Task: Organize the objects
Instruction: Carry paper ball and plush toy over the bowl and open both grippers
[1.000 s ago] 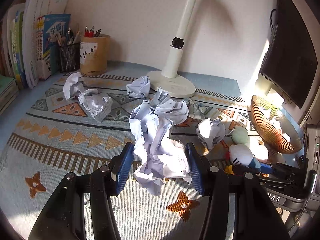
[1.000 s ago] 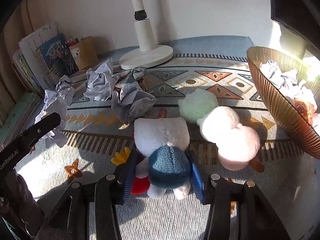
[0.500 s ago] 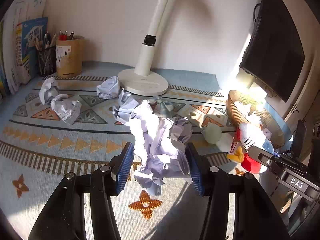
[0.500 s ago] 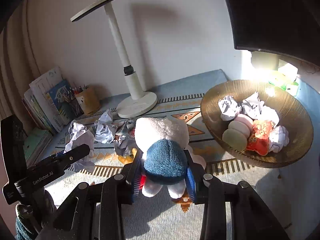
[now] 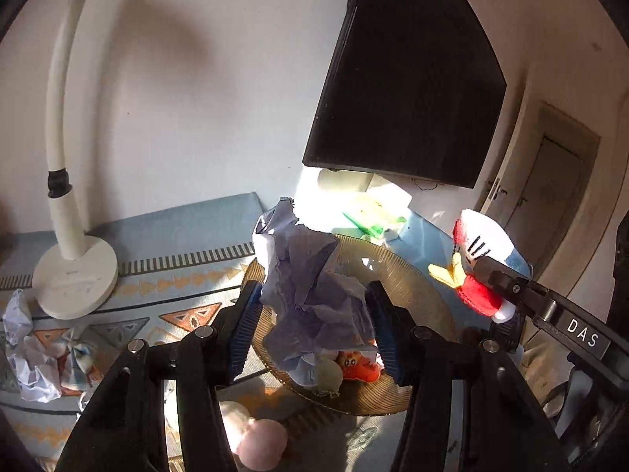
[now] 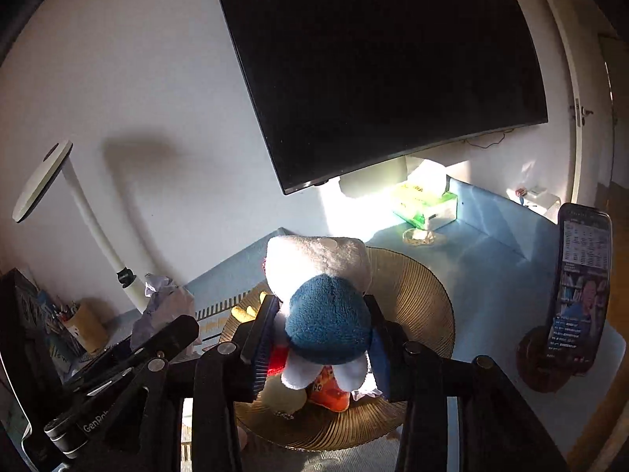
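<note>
Sunlit desk space against a white wall, under a dark wall-mounted monitor, is covered by a pale blue patterned cloth mat, with a white gooseneck desk lamp standing at its back edge. Both tongs now hang over the ribbed amber glass bowl, whereas a second ago they were low over the mat, closing on their loads among the scattered litter. The left gripper is clamped on a large crumpled sheet of white paper, held above the bowl's near rim; the right gripper is clamped on a white plush toy with a blue body, poised over the bowl's middle. Half a second ago the bowl was still off to the right in both views; now it lies directly beneath, already holding an orange packet and a pale round piece. That suggests both items are ready to be dropped. More crumpled paper balls and a pink plush remain on the mat, so the tidying looks well short of finished.
</note>
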